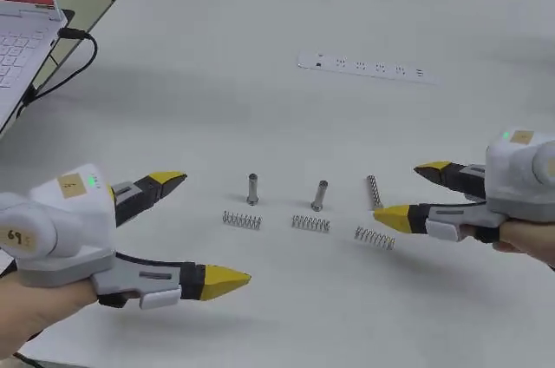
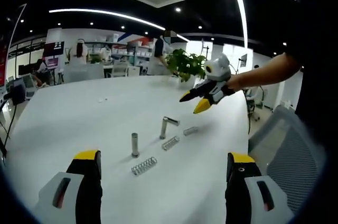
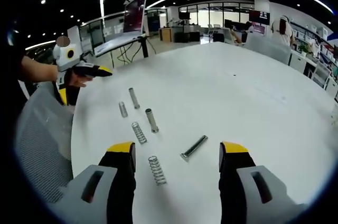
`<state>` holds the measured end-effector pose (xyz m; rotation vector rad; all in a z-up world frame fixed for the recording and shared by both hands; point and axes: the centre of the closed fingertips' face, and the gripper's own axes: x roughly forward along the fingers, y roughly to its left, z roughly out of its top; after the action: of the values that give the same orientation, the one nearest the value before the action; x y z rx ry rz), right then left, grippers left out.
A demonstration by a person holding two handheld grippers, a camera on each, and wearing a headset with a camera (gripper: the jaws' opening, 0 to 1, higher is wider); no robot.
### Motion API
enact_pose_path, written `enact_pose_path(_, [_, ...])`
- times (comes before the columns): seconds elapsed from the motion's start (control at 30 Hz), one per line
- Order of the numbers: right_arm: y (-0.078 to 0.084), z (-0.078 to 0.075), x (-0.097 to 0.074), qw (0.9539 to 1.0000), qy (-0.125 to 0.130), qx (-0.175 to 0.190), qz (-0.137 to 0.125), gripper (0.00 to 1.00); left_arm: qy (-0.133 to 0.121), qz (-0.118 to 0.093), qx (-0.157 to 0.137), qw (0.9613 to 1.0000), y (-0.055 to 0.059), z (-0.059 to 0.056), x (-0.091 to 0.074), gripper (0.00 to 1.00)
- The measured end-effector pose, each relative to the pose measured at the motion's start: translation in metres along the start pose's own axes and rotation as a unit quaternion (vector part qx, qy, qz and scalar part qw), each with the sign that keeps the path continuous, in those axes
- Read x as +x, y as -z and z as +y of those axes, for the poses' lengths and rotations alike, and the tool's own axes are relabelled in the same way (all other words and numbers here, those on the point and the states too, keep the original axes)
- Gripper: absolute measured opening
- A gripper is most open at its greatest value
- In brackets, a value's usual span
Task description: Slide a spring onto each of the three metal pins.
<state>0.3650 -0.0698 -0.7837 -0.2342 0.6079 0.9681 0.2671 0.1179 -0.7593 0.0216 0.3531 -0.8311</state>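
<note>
While the left gripper (image 1: 211, 229) and right gripper (image 1: 400, 191) hang wide open and empty at the table's (image 1: 260, 108) near left and right, three springs (image 1: 310, 224) lie in a row just nearer than the three metal pins (image 1: 320, 195); rightmost pin (image 1: 374, 192) lies flat

White table (image 1: 260, 12) carries three pins (image 1: 252, 188), three springs (image 1: 241, 220), a power strip (image 1: 364, 66) and laptop (image 1: 22, 34).

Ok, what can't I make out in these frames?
White laptop: head view, cut off by left edge; screen unreadable.
White power strip: head view, sockets too small to count.
Small wire springs: head view, coil ends too blurred to read.
</note>
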Motion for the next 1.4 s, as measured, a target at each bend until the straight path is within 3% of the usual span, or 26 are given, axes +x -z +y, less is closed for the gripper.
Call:
enact_pose_path(0.2, [-0.002,-0.007,0.011,0.9996,0.001,0.027,0.012,0.54,0.000,0.000,-0.003,1.0000,0.000,-0.001,0.000,0.96])
enact_pose_path(0.3, [0.003,-0.013,0.016,0.9984,0.007,0.040,0.040,0.49,0.001,0.001,-0.002,1.0000,0.001,-0.002,0.000,0.96])
enact_pose_path(0.67, [0.007,-0.027,0.040,0.9932,0.021,0.077,0.085,0.40,0.002,0.004,-0.008,1.0000,0.005,-0.003,0.001,0.95])
enact_pose_path(0.8, [0.014,-0.035,0.046,0.9879,0.039,0.104,0.108,0.32,0.002,0.005,-0.010,0.9999,0.007,-0.004,0.001,0.95])
enact_pose_path(1.07, [0.019,-0.044,0.052,0.9742,0.058,0.190,0.108,0.23,0.001,0.008,-0.010,0.9999,0.009,-0.002,0.000,0.95])
enact_pose_path(1.27, [0.026,-0.045,0.055,0.9677,0.068,0.205,0.131,0.18,0.003,0.007,-0.011,0.9999,0.008,-0.002,0.002,0.94])
enact_pose_path(1.4, [0.027,-0.043,0.058,0.9658,0.069,0.208,0.138,0.16,0.006,0.007,-0.012,0.9999,0.009,-0.001,0.004,0.94])
